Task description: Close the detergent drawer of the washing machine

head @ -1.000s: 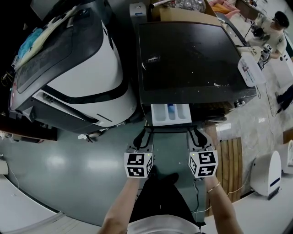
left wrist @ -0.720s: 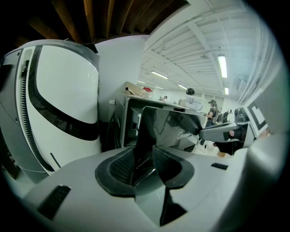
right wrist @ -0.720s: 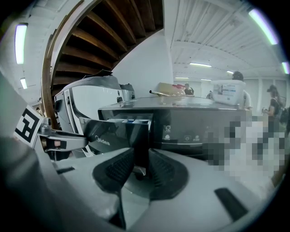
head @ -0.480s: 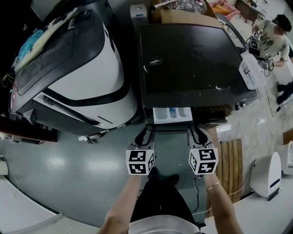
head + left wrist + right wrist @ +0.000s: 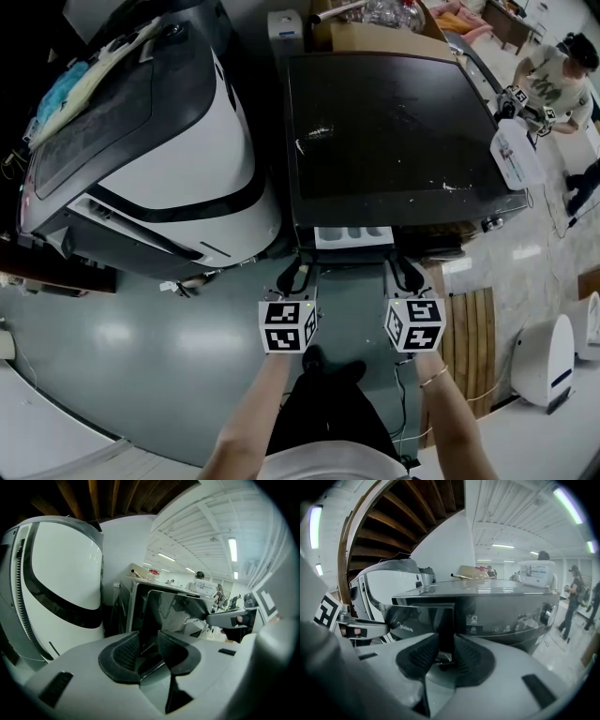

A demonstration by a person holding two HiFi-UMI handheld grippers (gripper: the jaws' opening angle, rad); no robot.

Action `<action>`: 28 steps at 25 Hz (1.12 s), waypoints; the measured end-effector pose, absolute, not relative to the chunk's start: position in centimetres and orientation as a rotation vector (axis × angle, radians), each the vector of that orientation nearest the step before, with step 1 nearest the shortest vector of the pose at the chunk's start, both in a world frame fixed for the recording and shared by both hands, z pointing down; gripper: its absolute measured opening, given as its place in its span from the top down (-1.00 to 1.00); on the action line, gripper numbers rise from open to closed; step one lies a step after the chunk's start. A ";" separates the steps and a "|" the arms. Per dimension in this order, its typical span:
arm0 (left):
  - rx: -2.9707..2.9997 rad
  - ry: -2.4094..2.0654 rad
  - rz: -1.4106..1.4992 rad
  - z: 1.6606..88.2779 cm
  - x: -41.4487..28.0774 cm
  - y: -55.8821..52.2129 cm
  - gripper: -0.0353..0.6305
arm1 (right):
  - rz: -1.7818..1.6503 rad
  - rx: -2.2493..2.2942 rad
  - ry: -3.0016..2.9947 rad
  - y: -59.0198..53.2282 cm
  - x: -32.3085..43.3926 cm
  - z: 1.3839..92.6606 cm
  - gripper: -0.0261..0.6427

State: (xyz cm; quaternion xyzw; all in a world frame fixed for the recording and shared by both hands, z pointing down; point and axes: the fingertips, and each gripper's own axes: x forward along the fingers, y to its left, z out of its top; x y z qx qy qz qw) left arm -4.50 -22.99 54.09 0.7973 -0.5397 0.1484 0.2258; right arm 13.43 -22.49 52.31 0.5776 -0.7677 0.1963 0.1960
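Black washing machine (image 5: 497,603) — "Midea" detergent drawer (image 5: 417,618)

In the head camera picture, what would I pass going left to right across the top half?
White rounded machine → dark washing machine → person at the far right edge.

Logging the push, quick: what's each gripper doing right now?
Left gripper: open, jaws apart around the left front edge of the detergent drawer, nothing clamped.
Right gripper: open, straddling its right front edge.
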 end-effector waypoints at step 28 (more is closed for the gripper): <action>2.169 -1.523 0.435 54.0 -4.8 -26.5 0.56 | 0.600 1.688 -2.126 -26.0 13.3 52.3 0.66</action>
